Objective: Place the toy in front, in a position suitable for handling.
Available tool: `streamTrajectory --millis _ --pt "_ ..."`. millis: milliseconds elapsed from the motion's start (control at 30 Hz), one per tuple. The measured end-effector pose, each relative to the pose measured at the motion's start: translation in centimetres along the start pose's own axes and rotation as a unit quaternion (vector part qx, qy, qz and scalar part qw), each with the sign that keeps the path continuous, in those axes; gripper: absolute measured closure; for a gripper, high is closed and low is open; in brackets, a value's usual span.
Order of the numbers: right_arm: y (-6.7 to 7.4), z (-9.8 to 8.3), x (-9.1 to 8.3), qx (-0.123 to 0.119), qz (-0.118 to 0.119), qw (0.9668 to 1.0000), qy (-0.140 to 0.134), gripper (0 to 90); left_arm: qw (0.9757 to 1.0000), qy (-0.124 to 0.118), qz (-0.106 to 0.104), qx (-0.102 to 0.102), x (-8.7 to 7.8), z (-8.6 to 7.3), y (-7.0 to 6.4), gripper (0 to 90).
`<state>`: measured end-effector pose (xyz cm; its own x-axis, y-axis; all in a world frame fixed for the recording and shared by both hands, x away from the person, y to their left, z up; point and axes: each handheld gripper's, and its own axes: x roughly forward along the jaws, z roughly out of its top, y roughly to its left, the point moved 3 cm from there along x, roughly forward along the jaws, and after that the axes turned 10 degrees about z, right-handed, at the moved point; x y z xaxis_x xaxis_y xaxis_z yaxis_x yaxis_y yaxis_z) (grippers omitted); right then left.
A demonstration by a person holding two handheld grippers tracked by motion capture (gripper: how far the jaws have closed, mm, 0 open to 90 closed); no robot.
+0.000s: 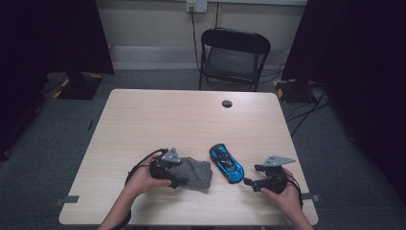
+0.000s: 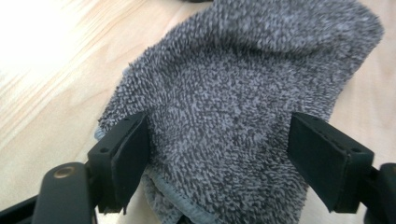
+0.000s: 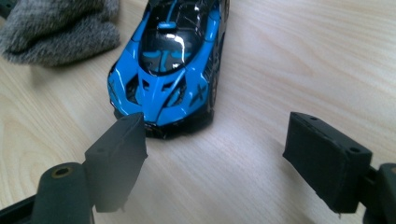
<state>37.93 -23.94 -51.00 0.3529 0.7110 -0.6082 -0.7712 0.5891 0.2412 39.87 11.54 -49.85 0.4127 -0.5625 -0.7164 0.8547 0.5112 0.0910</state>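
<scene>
Pale wood counter [image 1: 158, 115], chair behind. Left claw [image 2: 219, 158] spread, straddling grey cloth [image 2: 243, 93] at near edge, pads not pressing yet. Right claw [image 3: 215, 163] spread too, just short of blue toy car [image 3: 173, 60], which lies beside cloth. Looks like grab step: next, prob. squeeze cloth w/ left.

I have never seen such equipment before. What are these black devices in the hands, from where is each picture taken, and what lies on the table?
A person holds a hand-operated two-jaw gripper in each hand. The high view looks down on the wooden table from above. The other two pictures come from cameras riding on the grippers, looking along their black jaws. The left gripper is open, its jaws straddling a grey terry cloth that lies on the table. The right gripper is open too, pointing at the nose of a blue toy sports car. Nothing is held.
</scene>
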Motion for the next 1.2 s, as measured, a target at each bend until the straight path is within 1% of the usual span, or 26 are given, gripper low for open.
streamTrajectory --millis 33,100,133,167,200,233,267,300,433,533,567,600,633,667,733,767,833,867,900,933,967,1000,1033,1067,1100,1200 --pt "0.1 0.1 0.0 0.000 0.001 1.0000 -0.001 20.2 0.9999 -0.013 0.001 0.005 -0.2 0.4 0.0 21.3" --pt "0.2 0.2 0.1 -0.002 0.002 1.0000 -0.002 20.2 0.9994 -0.025 -0.001 0.024 -0.1 1.1 -0.1 21.3" --pt "0.2 0.2 0.2 -0.002 0.003 1.0000 -0.001 20.1 0.9988 -0.015 -0.010 0.046 0.6 1.5 -0.3 20.0" --pt "0.2 0.2 0.2 -0.002 0.003 1.0000 -0.001 20.1 0.9988 -0.015 -0.010 0.046 0.6 1.5 -0.3 20.1" --pt "0.1 0.2 0.3 -0.001 0.004 1.0000 0.000 20.1 0.9979 -0.003 -0.016 0.063 1.5 1.6 -0.6 20.8" --pt "0.0 0.1 0.3 0.000 0.004 1.0000 0.000 20.1 0.9979 -0.003 -0.016 0.063 1.5 1.6 -0.6 20.6" --pt "0.0 0.1 0.2 0.001 0.004 1.0000 -0.001 20.2 0.9972 -0.009 -0.028 0.069 2.2 1.5 -0.8 18.6" --pt "-0.1 0.0 0.2 0.002 0.004 1.0000 -0.001 20.1 0.9971 -0.013 -0.033 0.067 2.4 1.4 -0.8 16.9" --pt "-0.3 -0.2 0.1 0.004 0.004 1.0000 -0.003 20.3 0.9971 -0.022 -0.037 0.063 2.8 1.0 -0.9 15.8" --pt "-0.5 -0.3 -0.1 0.006 0.001 1.0000 -0.003 20.3 0.9976 -0.028 -0.027 0.056 2.6 0.8 -1.0 23.1" --pt "-0.5 -0.2 -0.1 0.006 -0.001 1.0000 -0.004 20.4 0.9979 -0.027 -0.022 0.055 2.5 0.8 -0.9 28.3" --pt "-0.4 -0.2 -0.1 0.006 -0.001 1.0000 -0.004 20.4 0.9979 -0.027 -0.022 0.055 2.5 0.8 -0.9 38.1" --pt "-0.4 -0.2 -0.1 0.006 -0.001 1.0000 -0.004 20.4 0.9980 -0.028 -0.017 0.054 2.3 0.8 -0.9 38.1" --pt "-0.4 -0.1 0.0 0.006 -0.002 1.0000 -0.003 20.5 0.9983 -0.025 -0.013 0.052 2.3 0.9 -1.0 47.0" --pt "-0.3 -0.1 0.1 0.005 -0.002 1.0000 -0.001 20.7 0.9985 -0.025 -0.006 0.048 2.2 0.9 -1.0 54.2" --pt "-0.3 -0.1 0.1 0.005 -0.002 1.0000 -0.001 20.7 0.9986 -0.026 -0.002 0.046 2.2 0.9 -1.1 54.2" --pt "-0.1 0.0 0.3 0.001 -0.001 1.0000 0.000 20.8 0.9991 -0.022 0.008 0.036 2.1 0.9 -1.3 60.1" --pt "-0.1 0.0 0.3 0.000 -0.001 1.0000 0.001 20.9 0.9996 -0.012 0.010 0.023 2.0 1.1 -1.5 61.3" --pt "-0.1 0.0 0.3 0.000 -0.001 1.0000 0.001 20.9 0.9996 -0.012 0.010 0.023 2.0 1.1 -1.5 65.4" --pt "-0.2 0.0 0.3 0.001 0.000 1.0000 0.001 20.9 1.0000 -0.002 0.000 0.007 1.9 1.3 -1.7 67.3" --pt "-0.2 0.0 0.3 0.001 0.000 1.0000 0.001 20.9 1.0000 0.006 -0.005 0.003 1.8 1.5 -1.7 67.3" --pt "-0.3 0.0 0.4 0.001 0.000 1.0000 0.000 20.8 0.9999 0.012 -0.001 -0.005 1.4 1.9 -1.5 69.8" --pt "-0.3 0.1 0.4 0.002 0.000 1.0000 0.000 20.8 0.9995 0.002 -0.001 -0.032 1.1 2.1 -1.3 70.5" --pt "-0.3 0.1 0.4 0.001 0.000 1.0000 -0.001 20.7 0.9983 -0.019 -0.001 -0.055 0.7 2.4 -0.8 71.1" --pt "-0.3 0.1 0.4 0.001 0.000 1.0000 -0.001 20.7 0.9983 -0.019 -0.001 -0.055 0.7 2.4 -0.8 71.6" --pt "-0.4 0.1 0.3 0.001 0.000 1.0000 -0.004 20.6 0.9947 -0.057 0.021 -0.083 -0.8 3.5 0.4 71.8"
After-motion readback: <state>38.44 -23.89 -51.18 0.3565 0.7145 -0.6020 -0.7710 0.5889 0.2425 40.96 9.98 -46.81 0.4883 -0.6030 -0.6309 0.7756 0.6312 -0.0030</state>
